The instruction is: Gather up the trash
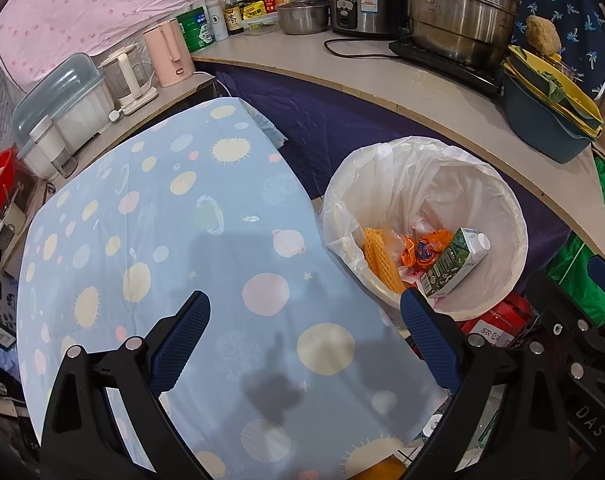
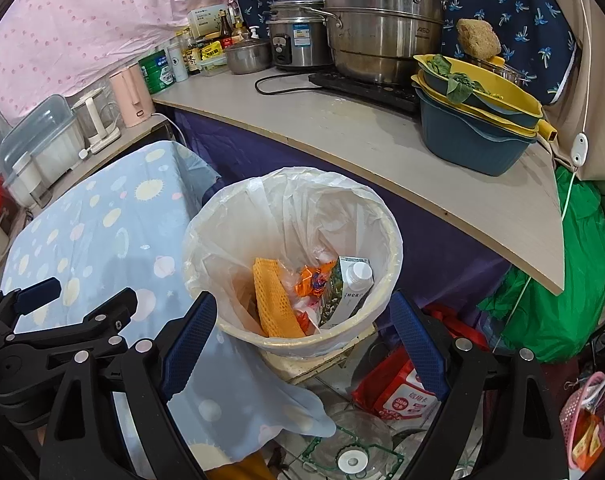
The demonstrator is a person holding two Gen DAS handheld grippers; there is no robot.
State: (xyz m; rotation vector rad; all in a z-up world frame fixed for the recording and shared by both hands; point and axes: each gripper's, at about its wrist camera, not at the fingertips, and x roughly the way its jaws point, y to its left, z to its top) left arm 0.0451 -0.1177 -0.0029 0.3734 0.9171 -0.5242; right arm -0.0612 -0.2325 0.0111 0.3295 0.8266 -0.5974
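Right wrist view first, and the right gripper point(image 2: 298, 332) hangs over the near rim of the trash bin point(image 2: 206, 264), jaws spread wide with nothing between them but air and the bin's lip. Everything collectable seems to be down in the white liner already: a green milk carton point(image 2: 344, 296) leaning upright with its white cap toward the far wall, an orange foam net point(image 2: 272, 304) standing on end against the near-left wall, and a crumpled orange wrapper point(image 2: 314, 278) wedged between the two. The bin lies straight ahead of these tongs and just below them, the carton's long axis running up and away along the line they point. From the left wrist view, the left gripper point(image 1: 304, 332) is open just as wide and also empty, hovering above the blue planet-print cloth point(image 1: 174, 240), which looks bare of rubbish from here. For that hand the bin sits off to the right, past its right finger, so the right hand is plainly the nearer one to the bin. Both tongs point downward, neither touching anything. My read: the dropping is done or nearly so, and any next pick would have to come from elsewhere, perhaps the cluttered floor beneath the bin, where a red packet point(image 2: 398, 392) lies.
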